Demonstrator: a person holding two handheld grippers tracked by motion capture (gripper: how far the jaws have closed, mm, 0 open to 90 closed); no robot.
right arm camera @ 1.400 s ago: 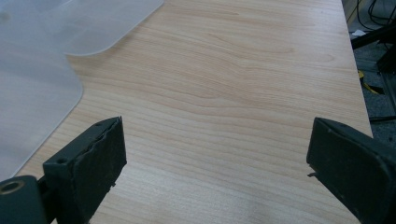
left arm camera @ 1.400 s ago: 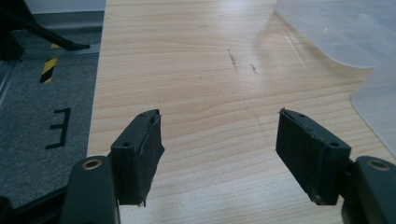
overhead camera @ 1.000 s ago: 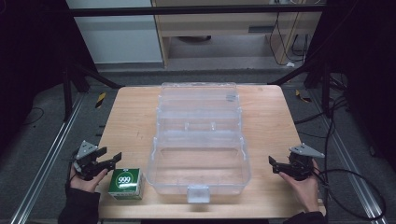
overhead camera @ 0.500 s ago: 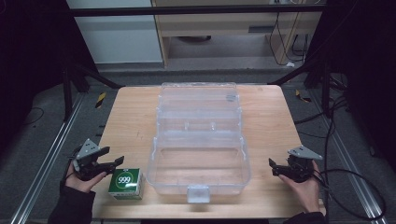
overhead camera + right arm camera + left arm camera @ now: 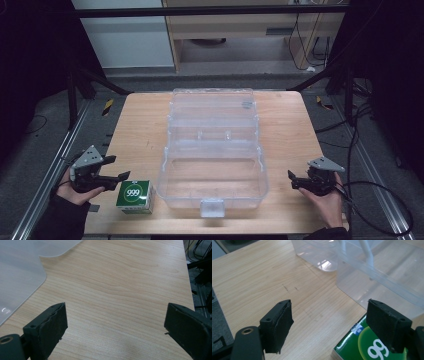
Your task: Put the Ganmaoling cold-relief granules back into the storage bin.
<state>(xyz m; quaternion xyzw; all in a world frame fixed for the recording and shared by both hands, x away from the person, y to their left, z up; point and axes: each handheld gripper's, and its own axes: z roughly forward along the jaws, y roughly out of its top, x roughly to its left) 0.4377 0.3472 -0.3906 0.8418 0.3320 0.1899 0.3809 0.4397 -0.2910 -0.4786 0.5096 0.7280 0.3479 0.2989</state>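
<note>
A green box marked 999 lies flat near the table's front left corner, beside a clear plastic case that stands open with its lid tipped back. My left gripper hovers just left of the green box and a little above it. Its jaws have just been opening and nothing is between them. In the left gripper view the green box lies low under the right-hand jaw, with the case beyond. My right gripper rests at the front right, open over bare wood.
The wooden table has bare strips to the left and right of the case. A white latch sits on the case's front wall. The case's rounded corner lies left of the right gripper. Metal frame rails and cables run beside the table.
My left gripper has risen slightly and its jaws have spread apart beside the green box. The right hand and the case have stayed put.
</note>
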